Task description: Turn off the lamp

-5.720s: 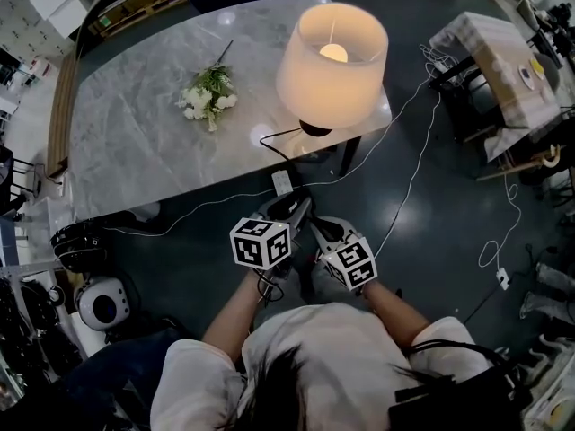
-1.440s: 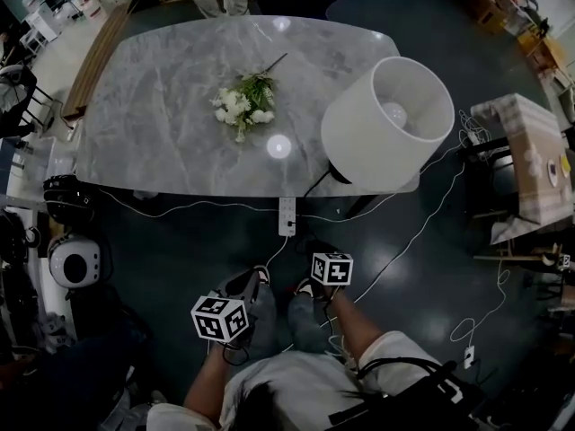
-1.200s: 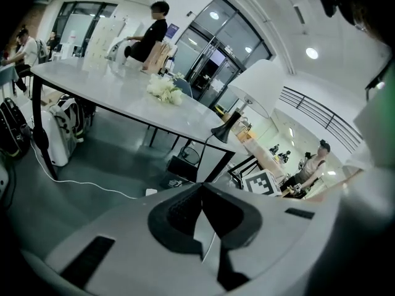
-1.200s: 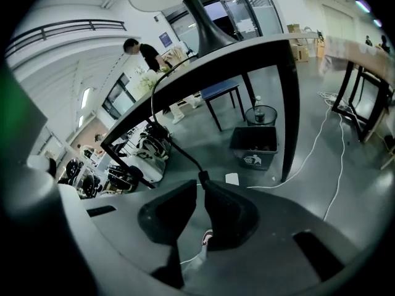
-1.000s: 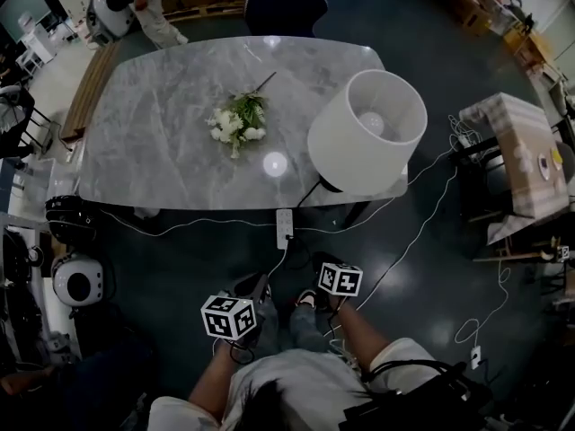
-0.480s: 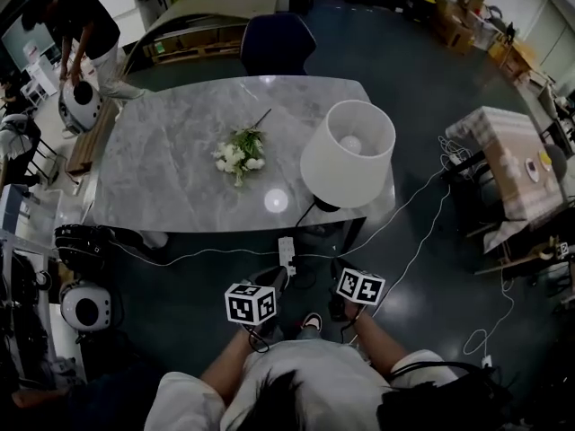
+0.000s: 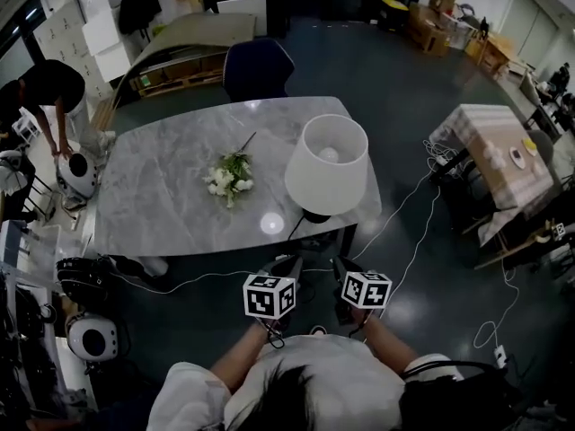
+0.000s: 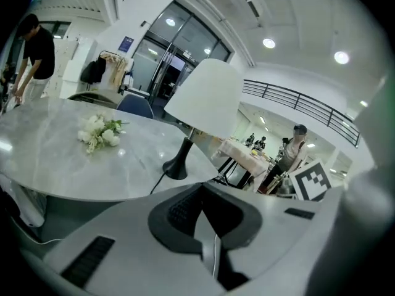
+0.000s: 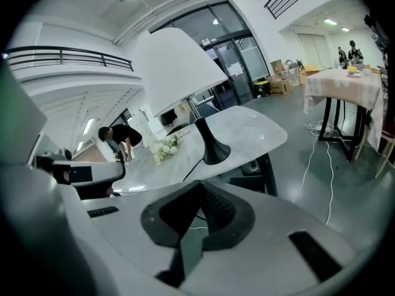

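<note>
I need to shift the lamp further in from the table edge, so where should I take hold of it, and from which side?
Probably the thin dark stem of the lamp, between base and shade. Come in level from the near table edge, under the shade's rim: the shade is wide and flared, the stem slim, upright and exposed there. Mind the cord.

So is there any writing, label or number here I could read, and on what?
No readable text anywhere.
Left marker cube, right marker cube: black-and-white square patterns, no letters.
Blue sign on the wall by the glass doors: too small to read.
</note>
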Available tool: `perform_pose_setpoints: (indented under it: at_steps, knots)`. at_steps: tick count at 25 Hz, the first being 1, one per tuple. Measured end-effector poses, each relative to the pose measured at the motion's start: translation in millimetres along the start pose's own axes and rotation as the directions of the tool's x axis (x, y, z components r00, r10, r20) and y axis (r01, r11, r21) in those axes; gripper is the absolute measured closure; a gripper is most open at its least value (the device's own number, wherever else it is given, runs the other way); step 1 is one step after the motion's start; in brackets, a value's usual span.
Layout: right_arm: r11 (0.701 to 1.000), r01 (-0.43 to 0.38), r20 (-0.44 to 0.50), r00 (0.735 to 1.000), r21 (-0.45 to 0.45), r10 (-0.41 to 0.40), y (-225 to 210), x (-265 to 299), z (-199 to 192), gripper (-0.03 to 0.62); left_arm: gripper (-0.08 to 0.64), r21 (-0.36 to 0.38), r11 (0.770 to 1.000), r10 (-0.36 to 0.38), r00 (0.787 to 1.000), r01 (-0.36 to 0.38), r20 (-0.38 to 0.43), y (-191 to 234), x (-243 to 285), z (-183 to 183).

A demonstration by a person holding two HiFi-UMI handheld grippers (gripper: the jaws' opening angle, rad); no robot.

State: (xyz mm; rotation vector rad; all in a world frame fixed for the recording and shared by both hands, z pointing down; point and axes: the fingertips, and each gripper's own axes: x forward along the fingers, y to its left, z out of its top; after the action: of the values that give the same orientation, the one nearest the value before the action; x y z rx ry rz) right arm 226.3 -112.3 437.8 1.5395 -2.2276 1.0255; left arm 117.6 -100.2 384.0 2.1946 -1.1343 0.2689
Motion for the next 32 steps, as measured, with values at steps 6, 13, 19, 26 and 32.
perform_pose_setpoints:
  at_steps: [6, 13, 19, 26, 32]
  knots:
    - [1.0, 0.012, 0.022, 1.0, -0.005, -0.012, 5, -11, 8, 0.591, 0.552, 0.054, 0.998, -0.026, 1.0, 0.027, -0.011, -13, 10, 13]
    - [0.999, 0.038, 0.037, 0.999, -0.008, -0.037, 4, -16, 13, 0.591, 0.552, 0.09, 0.996, 0.002, 1.0, -0.001, -0.004, -14, 15, 17]
    - [0.999, 0.038, 0.041, 0.998, -0.022, -0.037, 7, -18, 15, 0.592, 0.552, 0.085, 0.996, 0.012, 1.0, -0.011, -0.007, -15, 17, 13]
    - [0.995, 0.062, 0.046, 0.997, -0.083, -0.059, 16, -22, 16, 0.592, 0.552, 0.102, 0.995, 0.025, 0.999, -0.023, -0.025, -18, 16, 4]
    - [0.993, 0.074, 0.055, 0.996, -0.088, -0.07, 16, -27, 19, 0.594, 0.552, 0.105, 0.994, 0.027, 0.999, -0.024, -0.027, -22, 15, 1]
